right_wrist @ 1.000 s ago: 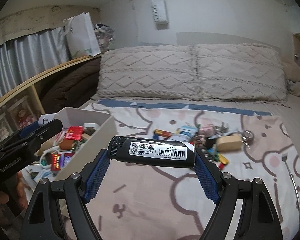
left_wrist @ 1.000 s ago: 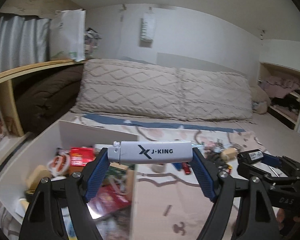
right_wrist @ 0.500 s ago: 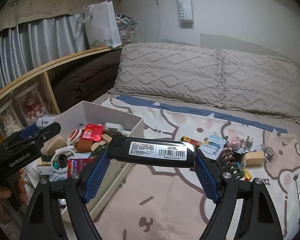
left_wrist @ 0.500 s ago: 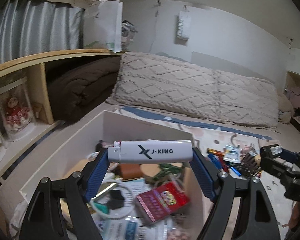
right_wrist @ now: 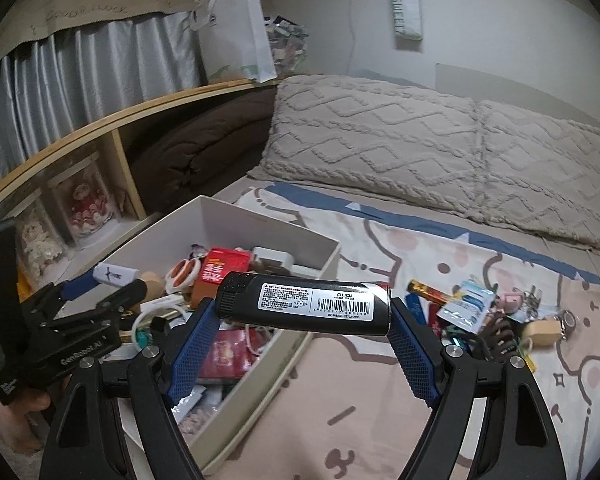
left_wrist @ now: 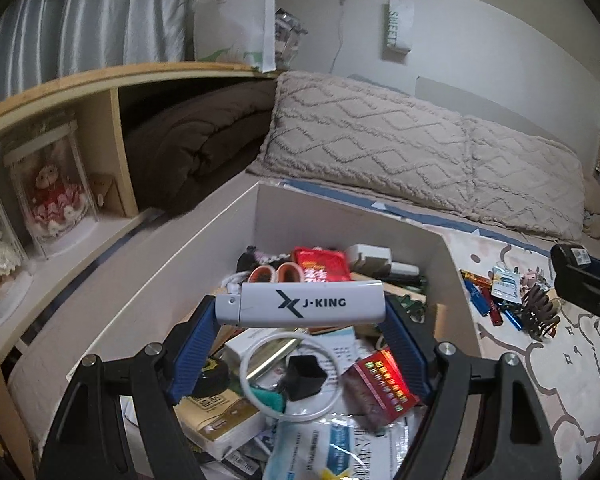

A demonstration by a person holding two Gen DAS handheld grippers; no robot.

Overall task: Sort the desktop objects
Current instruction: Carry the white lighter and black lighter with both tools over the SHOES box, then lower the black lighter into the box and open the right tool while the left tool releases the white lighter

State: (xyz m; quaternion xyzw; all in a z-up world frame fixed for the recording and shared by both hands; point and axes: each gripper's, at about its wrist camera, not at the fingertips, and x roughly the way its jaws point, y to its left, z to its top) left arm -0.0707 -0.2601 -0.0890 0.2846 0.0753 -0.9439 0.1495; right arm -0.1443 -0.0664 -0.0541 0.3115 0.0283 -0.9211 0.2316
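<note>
My left gripper (left_wrist: 300, 312) is shut on a white J-KING lighter (left_wrist: 300, 306), held crosswise above the inside of the white box (left_wrist: 340, 216), which is full of small items. My right gripper (right_wrist: 304, 314) is shut on a black lighter (right_wrist: 304, 304) with a barcode label, held over the box's right wall (right_wrist: 284, 356). The left gripper also shows in the right wrist view (right_wrist: 100, 280) with the white lighter (right_wrist: 114, 274) over the box's left side. The right gripper's tip shows in the left wrist view (left_wrist: 580, 272).
A pile of loose small items lies on the bedspread right of the box: blue and red lighters (left_wrist: 488, 300), a brown hair claw (left_wrist: 540, 312), a packet (right_wrist: 466, 300), a tan block (right_wrist: 544, 330). Pillows (right_wrist: 440, 152) lie behind. A wooden shelf (left_wrist: 100, 92) with dolls stands left.
Both grippers have moved left with their lighters. The left one went from the box's right wall to above its contents; the right one went from the bedspread to over the box's right wall.
</note>
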